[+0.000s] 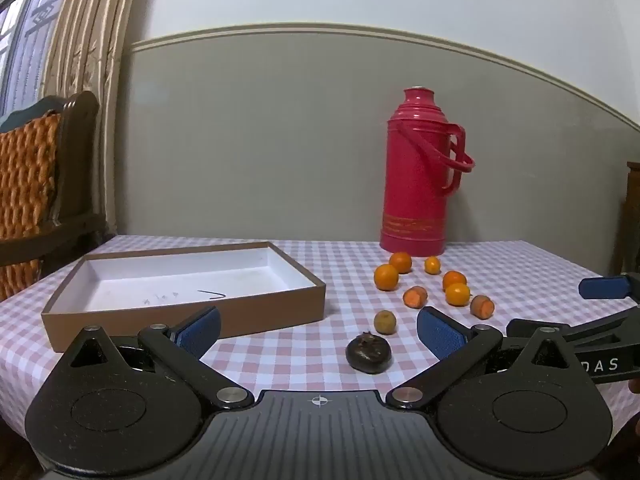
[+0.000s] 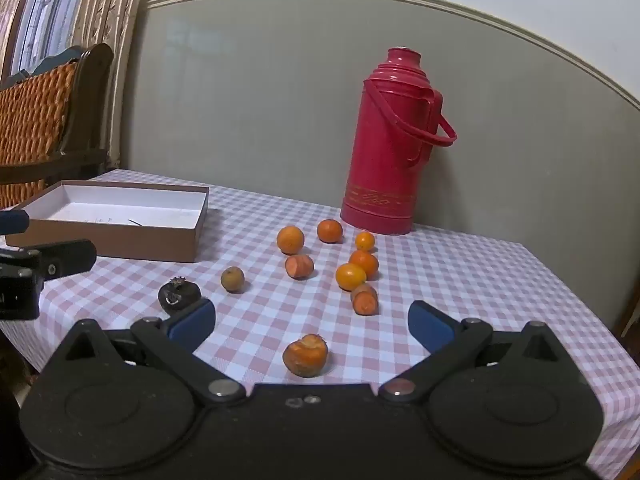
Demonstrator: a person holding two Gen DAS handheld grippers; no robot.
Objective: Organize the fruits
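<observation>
Fruits lie unobscured; box partly hidden by left gripper.

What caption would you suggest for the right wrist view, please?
Open right gripper poised over a cut orange fruit piece on the pink checked tablecloth; shallow brown cardboard box waits empty.

Box sits open-topped on the left, easy drop-in from above. Red thermos blocks the back, and scattered oranges crowd the surface just before it.
</observation>
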